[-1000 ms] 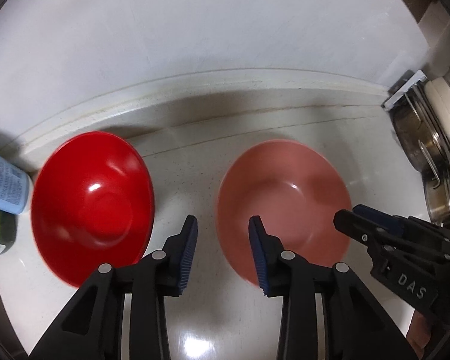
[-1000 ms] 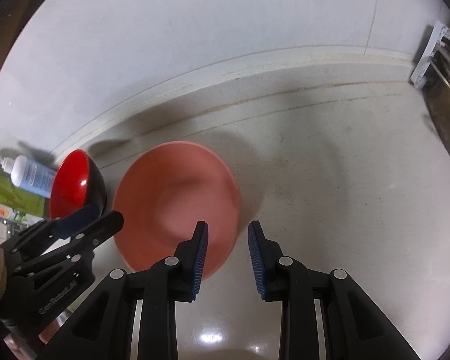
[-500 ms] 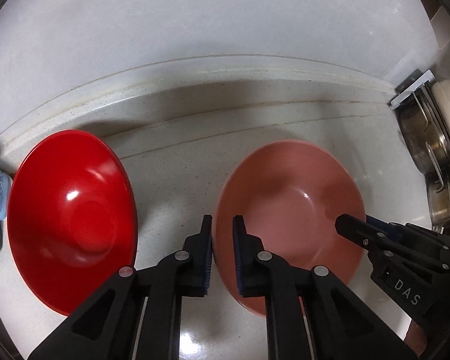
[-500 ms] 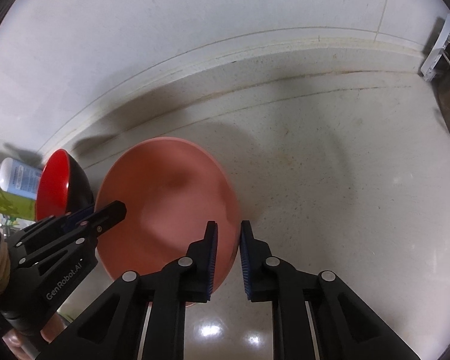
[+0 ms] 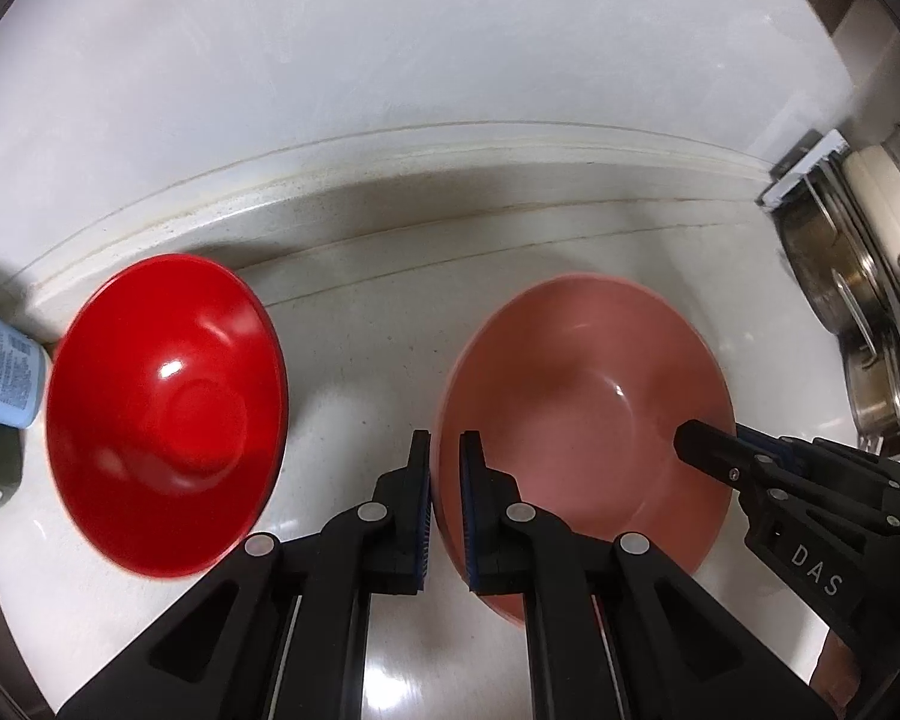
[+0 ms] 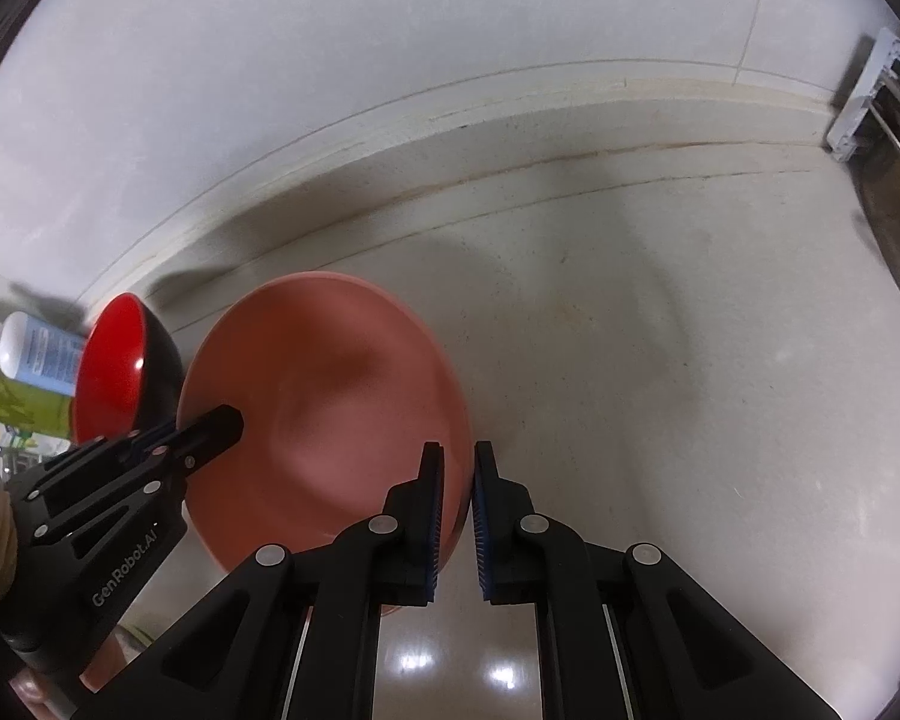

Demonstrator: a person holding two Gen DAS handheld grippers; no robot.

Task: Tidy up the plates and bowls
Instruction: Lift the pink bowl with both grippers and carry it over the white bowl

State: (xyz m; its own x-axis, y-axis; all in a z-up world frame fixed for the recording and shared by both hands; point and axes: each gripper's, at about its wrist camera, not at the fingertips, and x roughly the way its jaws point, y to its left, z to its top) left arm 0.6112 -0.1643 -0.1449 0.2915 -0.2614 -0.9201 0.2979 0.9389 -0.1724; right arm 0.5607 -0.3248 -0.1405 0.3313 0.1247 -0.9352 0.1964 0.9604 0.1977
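Both grippers clamped on opposite rims of the pink bowl point(image 5: 582, 420). We see the left gripper point(image 5: 445, 516) with its jaws closed down narrow on the bowl's near-left rim, one blue pad inside the wall and one outside; the right gripper point(image 6: 457, 525) holds the opposite rim the same way. Both pairs of jaws have just closed, and the rim sits between each pair. The pink bowl rests on the pale countertop point(image 6: 660, 330), which serves as our landmark: the bowl sits toward its middle, the red bowl point(image 5: 162, 414) lies just beside it nearer the countertop's left end, apart from it, and the steel pots point(image 5: 840, 276) stand at the right end. A blue-labelled bottle point(image 5: 0, 360) is at the far left, next to the red bowl.

We judge the risks as follows. The rim is thin and the wall smooth and sloped, so either pinch could slide off if the lift is uneven. Were one hand to rise ahead of the other, the bowl would tilt and twist in the pads. A sideways carry toward the red bowl could knock its rim, since little countertop separates them.
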